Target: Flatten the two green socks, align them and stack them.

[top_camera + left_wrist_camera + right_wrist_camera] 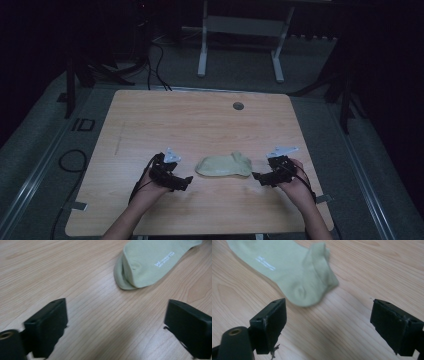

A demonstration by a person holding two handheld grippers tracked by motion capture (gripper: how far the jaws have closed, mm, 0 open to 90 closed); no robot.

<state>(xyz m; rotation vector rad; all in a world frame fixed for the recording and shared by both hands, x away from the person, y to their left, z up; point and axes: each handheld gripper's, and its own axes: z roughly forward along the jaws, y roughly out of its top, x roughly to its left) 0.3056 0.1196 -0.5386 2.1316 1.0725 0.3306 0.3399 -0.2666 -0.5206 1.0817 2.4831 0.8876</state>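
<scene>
Pale green sock [223,165] flat on wooden table [200,120], near the front edge, toe end toward left, heel and cuff toward right. Left gripper [186,181] just beside the toe, right gripper [256,177] just beside the heel; both low, aimed inward at opposite ends. Jaws on both spread wide, nothing between them, no contact with fabric. Flanking placement likely meant for pinching each end at once, to lift or fold.

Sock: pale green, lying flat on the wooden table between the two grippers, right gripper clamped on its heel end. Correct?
Not quite. The right gripper is open, its jaws apart over bare table, short of the sock; the right gripper view shows this. The rest holds: pale green, flat, between the two grippers.
</scene>
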